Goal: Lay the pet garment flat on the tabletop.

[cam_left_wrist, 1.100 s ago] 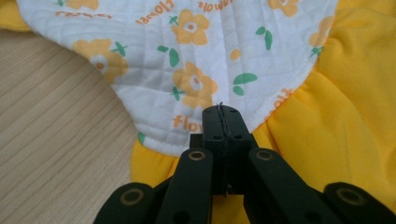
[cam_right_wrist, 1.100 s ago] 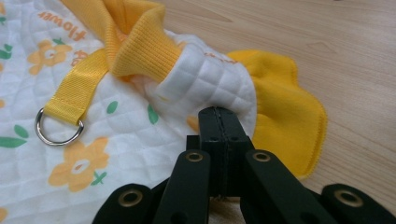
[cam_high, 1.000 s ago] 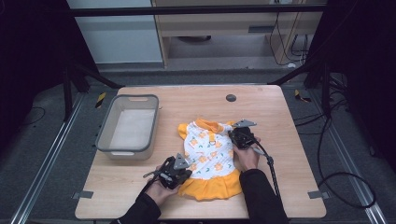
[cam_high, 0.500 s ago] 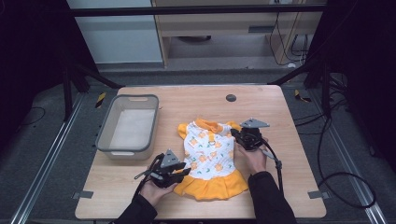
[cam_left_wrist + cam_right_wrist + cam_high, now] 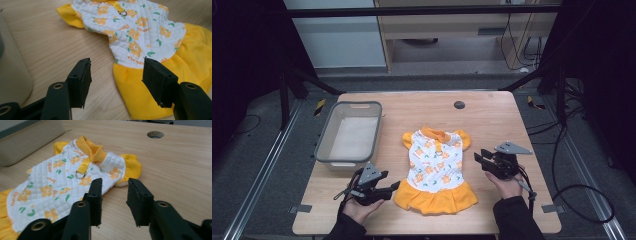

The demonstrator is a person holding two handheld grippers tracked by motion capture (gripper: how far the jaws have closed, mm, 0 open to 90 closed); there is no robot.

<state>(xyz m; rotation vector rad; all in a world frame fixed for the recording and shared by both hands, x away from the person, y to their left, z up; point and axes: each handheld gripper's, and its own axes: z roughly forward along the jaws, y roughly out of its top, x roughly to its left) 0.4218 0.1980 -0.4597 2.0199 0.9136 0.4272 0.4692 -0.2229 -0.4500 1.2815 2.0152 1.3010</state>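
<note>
On the wooden worktop (image 5: 492, 120), beside a grey plastic bin (image 5: 349, 132), we see a small quilted pet dress (image 5: 435, 167) lying flat, collar toward the far edge and yellow skirt toward the person. We judge it light, soft and limp: it should fold and drape wherever it is lifted, and is neither slippery nor fragile, so a pinch on an edge would serve, such as the skirt hem, a sleeve or the side seam. The left gripper (image 5: 116, 83) rests just beside the skirt's near left corner, its fingers (image 5: 80, 81) released and wide, one over bare wood, the other over yellow fabric. The right gripper (image 5: 113, 201) sits off the dress's right side, fingers (image 5: 96, 200) likewise spread, the nearest sleeve (image 5: 130, 165) just ahead of them.
</note>
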